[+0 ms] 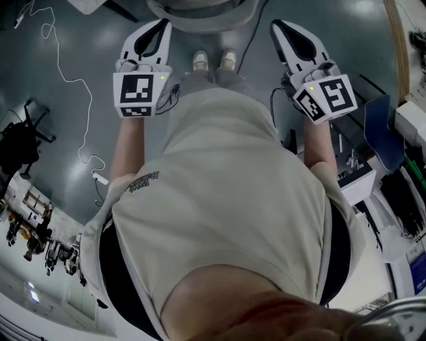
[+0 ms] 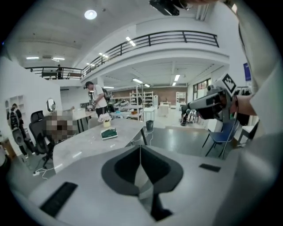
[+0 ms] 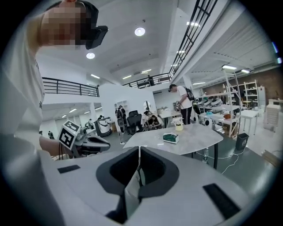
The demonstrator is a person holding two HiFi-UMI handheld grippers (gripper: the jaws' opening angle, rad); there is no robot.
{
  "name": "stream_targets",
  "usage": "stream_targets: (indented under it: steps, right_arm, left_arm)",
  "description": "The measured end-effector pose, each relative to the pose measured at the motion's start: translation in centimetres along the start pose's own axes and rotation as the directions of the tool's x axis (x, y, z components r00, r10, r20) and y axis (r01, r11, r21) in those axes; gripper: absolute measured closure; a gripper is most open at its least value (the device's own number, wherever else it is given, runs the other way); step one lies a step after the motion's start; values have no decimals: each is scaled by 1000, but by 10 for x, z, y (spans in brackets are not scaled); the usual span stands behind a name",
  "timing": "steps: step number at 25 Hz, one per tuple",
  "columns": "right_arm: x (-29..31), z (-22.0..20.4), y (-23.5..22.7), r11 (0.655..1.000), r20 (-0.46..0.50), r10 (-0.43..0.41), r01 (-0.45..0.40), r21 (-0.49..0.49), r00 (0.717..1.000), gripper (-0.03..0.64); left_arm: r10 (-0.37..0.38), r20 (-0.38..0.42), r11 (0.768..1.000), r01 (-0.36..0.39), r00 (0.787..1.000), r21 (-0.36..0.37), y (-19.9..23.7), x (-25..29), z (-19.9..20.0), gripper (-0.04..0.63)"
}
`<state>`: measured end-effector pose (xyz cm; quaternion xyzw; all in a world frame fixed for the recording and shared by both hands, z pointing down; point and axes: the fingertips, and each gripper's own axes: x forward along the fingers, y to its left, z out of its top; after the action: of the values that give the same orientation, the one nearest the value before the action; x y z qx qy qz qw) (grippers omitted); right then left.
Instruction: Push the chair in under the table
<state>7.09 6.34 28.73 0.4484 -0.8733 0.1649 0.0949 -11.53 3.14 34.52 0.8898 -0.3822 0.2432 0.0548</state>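
Left gripper (image 1: pixel 161 24) and right gripper (image 1: pixel 277 24) both pinched shut on nothing, held out in front of the person.
Both hover over the grey floor (image 1: pixel 73 53), either side of the shoes (image 1: pixel 214 60). A pale curved shape at the head view's top edge, just past the shoes, looks like the chair (image 1: pixel 200 10). It is mostly cut off, and I cannot tell whether the tips touch it. A white table (image 3: pixel 185 140) with a green tissue box (image 3: pixel 170 138) stands further ahead.

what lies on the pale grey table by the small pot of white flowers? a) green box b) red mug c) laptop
a: a flat green box lies on the pale grey table just beside the small pot of white flowers
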Motion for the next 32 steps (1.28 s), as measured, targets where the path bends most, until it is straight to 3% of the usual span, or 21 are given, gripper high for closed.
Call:
stream_targets:
  steps: [4,8,10,12,15,18,20,23,26,28,32]
  right_arm:
    - [7,-8,-20,999,-33,39,-39,2,999,606]
    - [17,-10,-34,997,-62,76,-77,-15,995,603]
    - [24,-9,-34,988,-59,154,-154,-3,986,527]
    - [33,-10,-32,971,-71,238,-238,1,969,468]
    - [43,-28,-34,950,-170,279,-297,-92,945,415]
    - [54,-58,-40,915,-310,275,-347,-206,910,361]
    - [62,-84,-45,888,-408,277,-394,-238,870,338]
    - [72,-128,-53,853,-538,292,-469,-228,791,297]
    - [82,-159,-59,837,-596,305,-507,-205,743,286]
    - [88,-178,-63,825,-626,309,-529,-198,716,282]
    - [98,-226,-70,776,-719,302,-599,-196,626,282]
  left_arm:
    - [12,-91,1000,-12,996,-6,2,17,-17,584]
    - [-36,-95,999,34,995,-21,-2,28,-15,583]
    - [-64,-102,998,64,993,1,-3,36,-15,575]
    - [-99,-131,992,108,986,62,-4,45,-19,504]
    - [-177,-188,967,206,966,147,-12,56,-32,465]
    - [-246,-283,928,309,927,206,-16,67,-56,434]
    - [-280,-356,900,373,891,226,-17,73,-78,414]
    - [-332,-418,857,455,846,240,-21,88,-104,384]
    - [-350,-464,813,510,814,282,-27,106,-129,357]
    - [-353,-514,766,557,782,322,-33,115,-152,341]
    - [-343,-626,658,655,700,372,-46,131,-205,328]
